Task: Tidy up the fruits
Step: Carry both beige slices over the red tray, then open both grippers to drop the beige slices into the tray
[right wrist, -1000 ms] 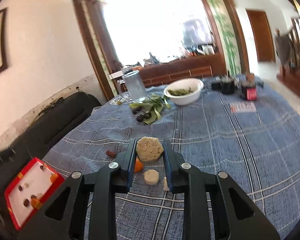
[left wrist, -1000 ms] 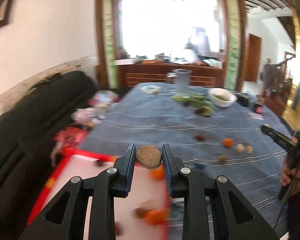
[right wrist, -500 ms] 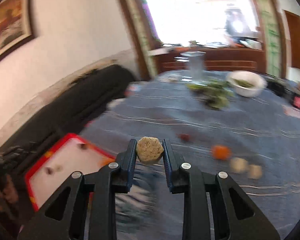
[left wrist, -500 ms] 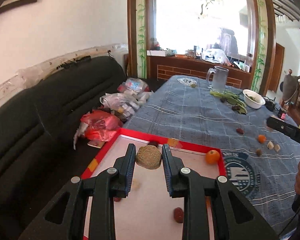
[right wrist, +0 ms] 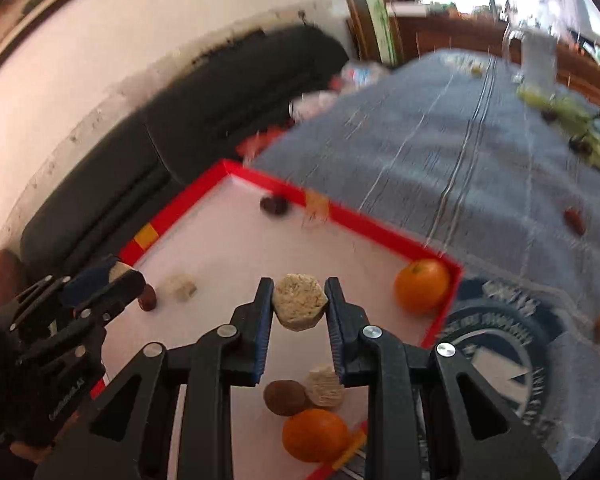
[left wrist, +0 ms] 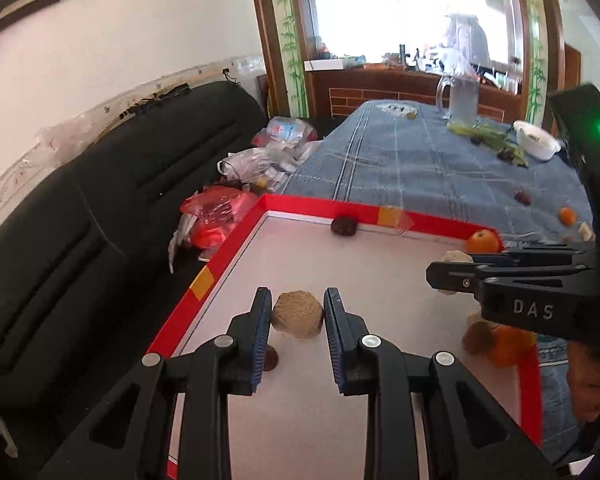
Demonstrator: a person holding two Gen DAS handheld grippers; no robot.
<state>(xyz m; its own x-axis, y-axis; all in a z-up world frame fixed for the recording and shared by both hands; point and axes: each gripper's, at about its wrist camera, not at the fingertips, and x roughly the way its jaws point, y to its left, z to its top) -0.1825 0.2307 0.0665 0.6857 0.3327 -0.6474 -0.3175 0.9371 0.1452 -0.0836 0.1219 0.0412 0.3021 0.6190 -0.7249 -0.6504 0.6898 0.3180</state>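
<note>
Both grippers hang over the red tray [left wrist: 236, 236] — left gripper [left wrist: 297, 314] fingers pinching a brown lump [left wrist: 297, 314], right gripper [right wrist: 299, 306] fingers pinching a pale hexagonal piece [right wrist: 299, 306] — seemingly ready to drop them with the fruit below.

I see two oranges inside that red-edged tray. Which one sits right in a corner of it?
The orange at the tray's far right corner, by the blue tablecloth. It sits alone against the rim; the other orange lies at the near edge beside a brown fruit.
</note>
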